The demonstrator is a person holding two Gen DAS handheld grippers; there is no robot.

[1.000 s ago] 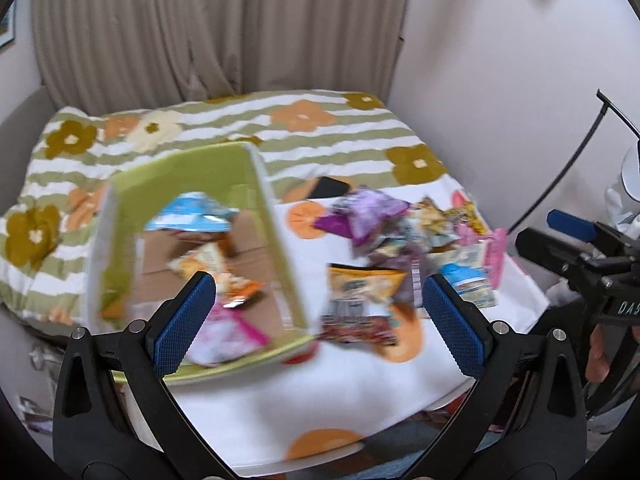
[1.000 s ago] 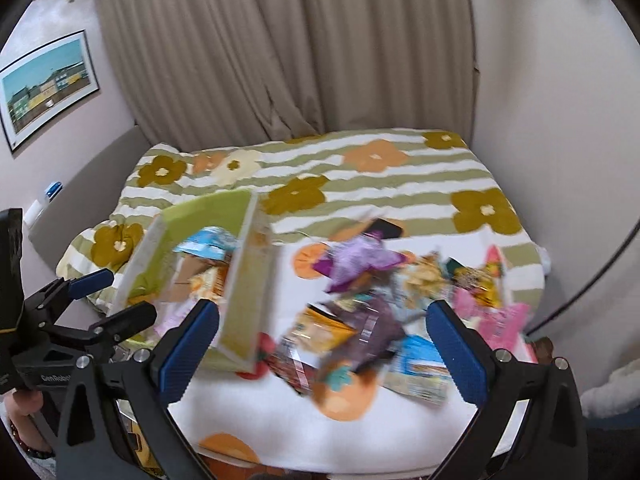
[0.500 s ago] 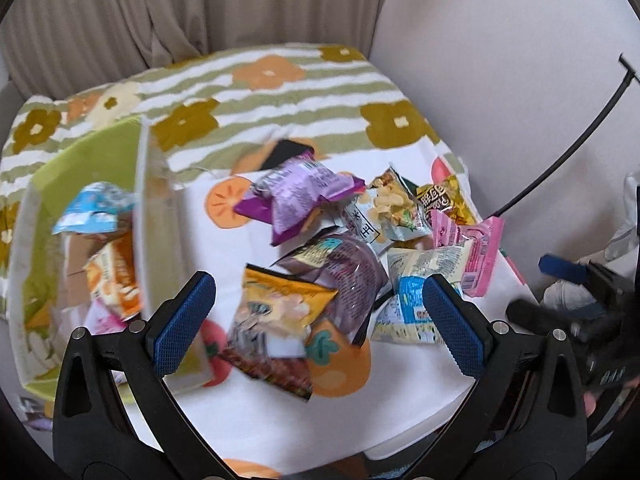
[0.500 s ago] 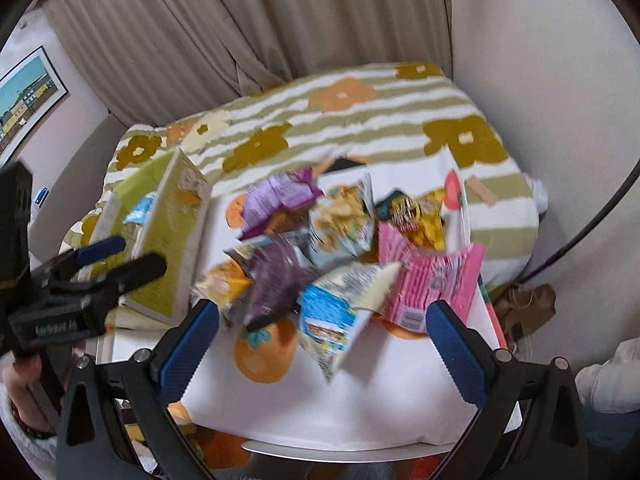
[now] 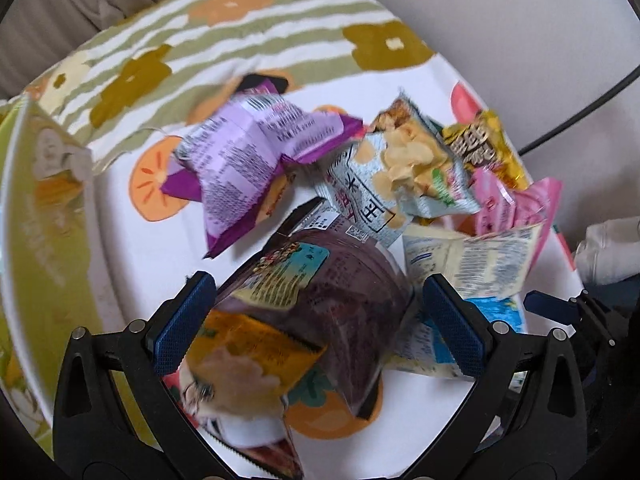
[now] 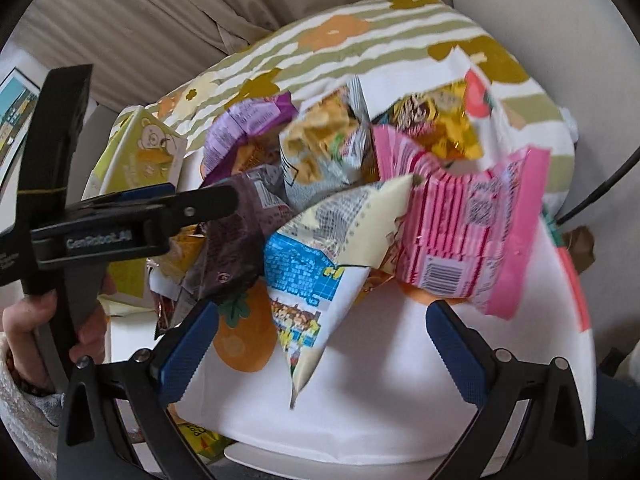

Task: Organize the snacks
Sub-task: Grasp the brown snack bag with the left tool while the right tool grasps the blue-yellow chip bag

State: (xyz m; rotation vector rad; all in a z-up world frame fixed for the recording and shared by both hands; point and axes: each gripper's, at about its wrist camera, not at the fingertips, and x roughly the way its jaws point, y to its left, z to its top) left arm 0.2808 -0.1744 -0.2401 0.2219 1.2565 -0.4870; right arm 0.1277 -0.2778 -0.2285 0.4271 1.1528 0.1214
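A pile of snack bags lies on a white cloth with orange fruit prints (image 5: 132,248). My left gripper (image 5: 316,320) is open, its fingers on either side of a dark purple bag (image 5: 336,304), above an orange bag (image 5: 244,356). A light purple bag (image 5: 256,148) and a chips bag (image 5: 400,168) lie farther back. My right gripper (image 6: 320,352) is open just above a cream and blue bag (image 6: 320,256), with a pink striped bag (image 6: 464,216) to its right. The green box (image 5: 44,248) stands at the left.
A striped flower blanket (image 5: 248,40) covers the bed behind the pile. A wall (image 5: 500,20) and a black cable (image 5: 592,108) are at the right. The left gripper (image 6: 132,220) crosses the left side of the right wrist view. Curtains (image 6: 180,12) hang behind.
Both grippers have moved down and forward, away from the green box and close over the snack pile. Both stayed open.
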